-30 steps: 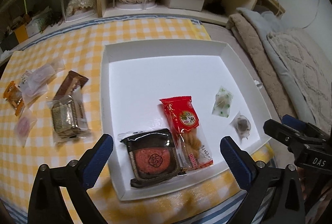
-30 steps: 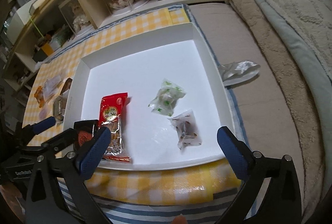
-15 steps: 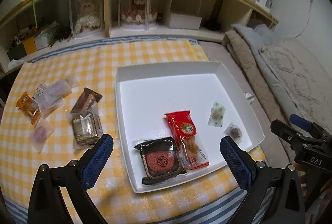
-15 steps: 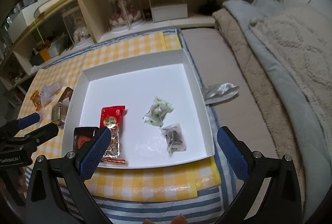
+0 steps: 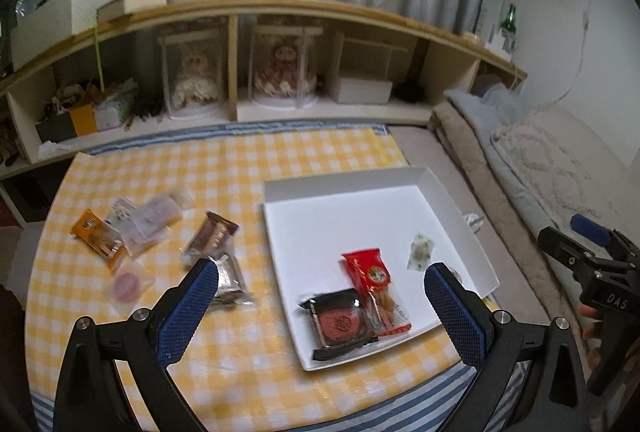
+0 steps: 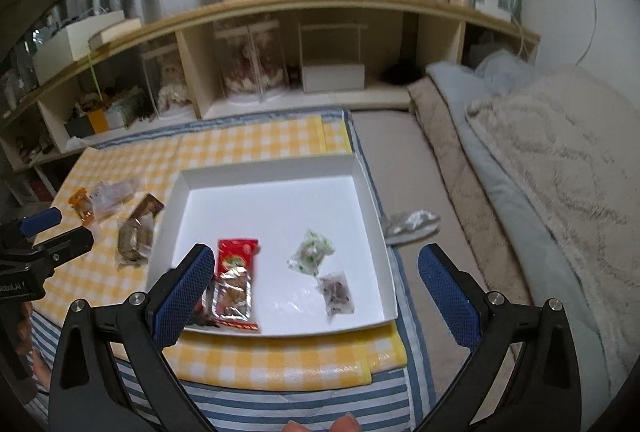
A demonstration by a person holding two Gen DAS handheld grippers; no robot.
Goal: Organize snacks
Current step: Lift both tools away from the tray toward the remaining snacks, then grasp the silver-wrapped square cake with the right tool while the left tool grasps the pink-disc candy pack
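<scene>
both grippers have pulled back and up since a second ago, scene looks smaller. left gripper (image 5: 320, 308) and right gripper (image 6: 312, 292) jaws wide apart, holding nothing. white tray (image 5: 344, 188) holds red snack pack (image 5: 370, 272), dark mooncake pack (image 5: 338, 320); other snacks (image 5: 140, 224) on checkered cloth (image 5: 240, 168).

One white tray (image 5: 440, 188) holds four snack packets: a red one (image 5: 370, 272), a dark round cake (image 5: 340, 320), a green-speckled sweet (image 5: 420, 252) and a clear-wrapped dark one (image 6: 336, 292). Six more packets (image 5: 132, 232) lie on the checked cloth (image 5: 224, 172).
</scene>
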